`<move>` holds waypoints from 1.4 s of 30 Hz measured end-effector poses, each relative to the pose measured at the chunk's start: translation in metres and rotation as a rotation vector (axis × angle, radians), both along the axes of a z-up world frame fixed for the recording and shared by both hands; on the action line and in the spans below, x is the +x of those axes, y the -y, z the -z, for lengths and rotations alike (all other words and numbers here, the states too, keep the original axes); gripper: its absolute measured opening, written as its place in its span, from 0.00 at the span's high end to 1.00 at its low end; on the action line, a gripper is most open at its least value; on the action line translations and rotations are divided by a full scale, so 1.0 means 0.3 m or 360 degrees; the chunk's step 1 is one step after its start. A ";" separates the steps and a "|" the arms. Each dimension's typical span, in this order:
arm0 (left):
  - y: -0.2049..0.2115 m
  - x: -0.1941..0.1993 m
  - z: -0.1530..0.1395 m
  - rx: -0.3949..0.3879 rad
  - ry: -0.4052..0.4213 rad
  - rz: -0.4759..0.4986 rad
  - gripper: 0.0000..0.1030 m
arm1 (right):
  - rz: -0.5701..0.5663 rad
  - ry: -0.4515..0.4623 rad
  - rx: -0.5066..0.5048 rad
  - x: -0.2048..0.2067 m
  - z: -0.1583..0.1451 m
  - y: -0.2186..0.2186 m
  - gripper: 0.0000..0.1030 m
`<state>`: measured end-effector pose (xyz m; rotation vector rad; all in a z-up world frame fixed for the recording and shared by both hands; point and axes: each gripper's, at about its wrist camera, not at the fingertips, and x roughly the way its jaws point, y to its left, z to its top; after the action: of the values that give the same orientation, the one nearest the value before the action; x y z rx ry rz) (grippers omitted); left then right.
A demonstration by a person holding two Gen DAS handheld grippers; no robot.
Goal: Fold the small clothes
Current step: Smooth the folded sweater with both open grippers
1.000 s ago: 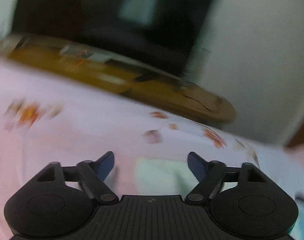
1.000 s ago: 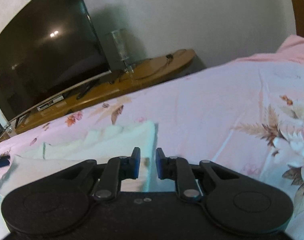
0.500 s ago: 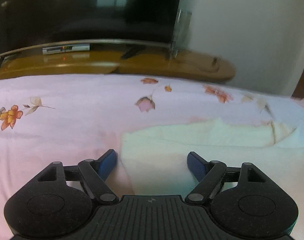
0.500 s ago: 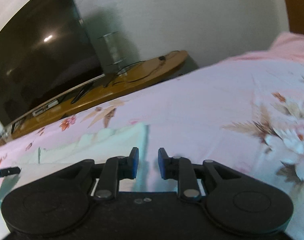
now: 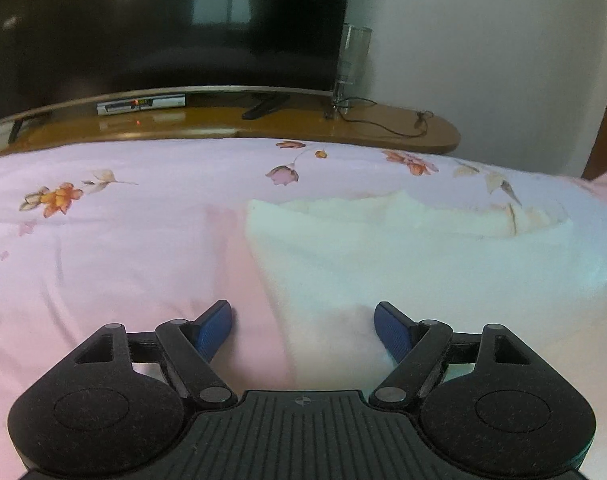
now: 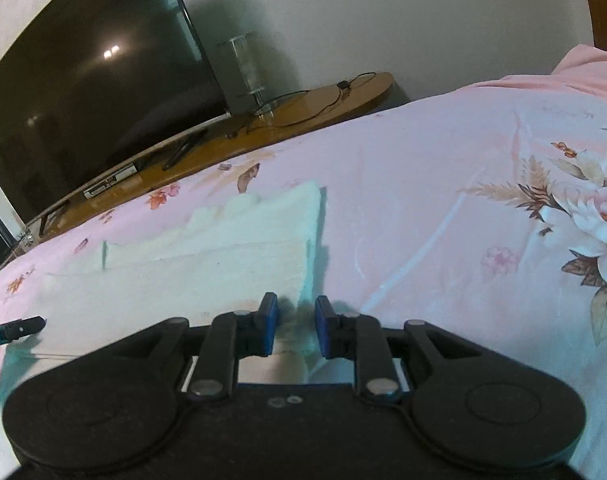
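Left wrist view shows your left hand-held gripper spread wide, tilted down over the left edge of the pale garment lying on the pink floral bed. Your right hand-held gripper stands narrow, fingers straddling the garment's right edge without pinching it, angled downward too.

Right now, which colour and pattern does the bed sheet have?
The bed sheet is pink with scattered flower prints; the right wrist view shows it best.

Fuzzy white cloth on smooth floral bedsheet.
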<state>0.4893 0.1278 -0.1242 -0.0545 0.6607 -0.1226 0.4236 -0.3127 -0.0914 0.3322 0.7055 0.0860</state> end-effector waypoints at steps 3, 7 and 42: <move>-0.008 -0.024 -0.003 0.0009 -0.0004 -0.0018 0.23 | -0.0024 0.0027 -0.0021 -0.015 -0.016 -0.012 0.79; -0.017 -0.052 -0.012 0.0009 -0.0013 -0.0051 0.23 | -0.0053 -0.0064 -0.0148 -0.008 0.013 -0.031 0.78; 0.171 0.080 -0.102 0.0114 0.0061 0.0001 0.17 | -0.0201 0.0156 -0.0247 0.112 -0.033 -0.203 0.75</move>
<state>0.5132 0.0763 -0.0935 0.0170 0.6262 -0.1000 0.4572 -0.2519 -0.0814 0.1338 0.6314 0.1652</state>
